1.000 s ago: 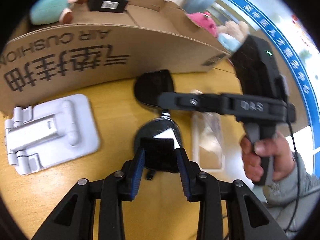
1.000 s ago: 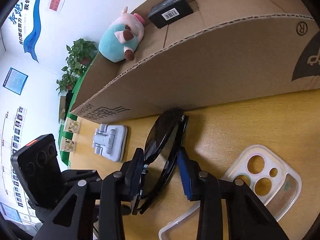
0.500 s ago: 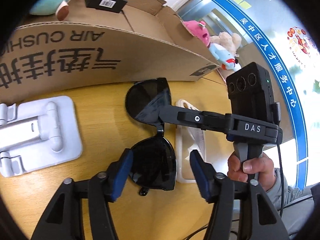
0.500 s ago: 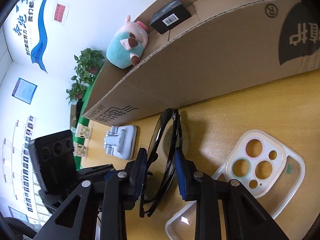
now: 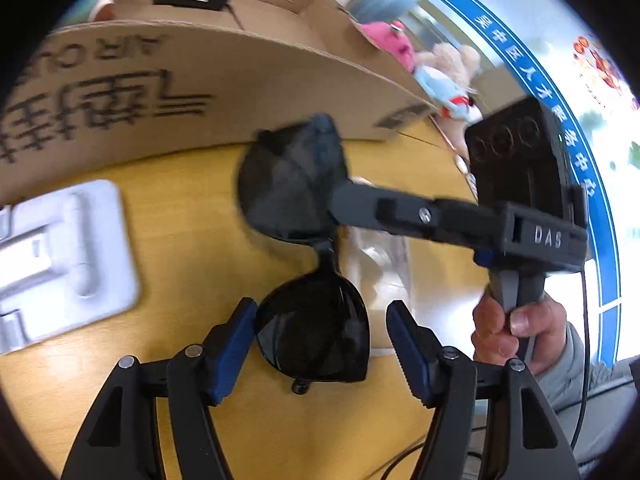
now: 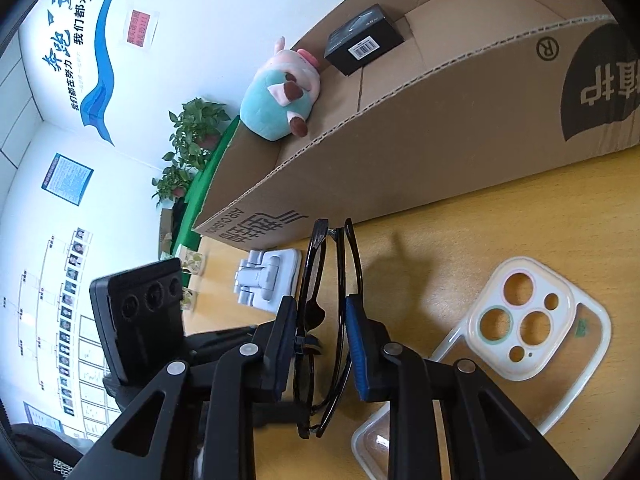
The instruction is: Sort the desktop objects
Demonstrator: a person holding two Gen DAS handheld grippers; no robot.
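Sunglasses [image 6: 320,312] | right gripper [image 6: 318,344] closing, clamped on them | left gripper [image 5: 320,344] opening, released | box [image 5: 240,80] reads "AIR CUSHION"

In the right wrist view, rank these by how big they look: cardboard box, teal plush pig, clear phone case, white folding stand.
1. cardboard box
2. clear phone case, helped by nearness
3. teal plush pig
4. white folding stand

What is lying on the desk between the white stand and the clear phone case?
The black sunglasses, standing folded on edge, lie between the white stand and the clear phone case; the right wrist view shows it.
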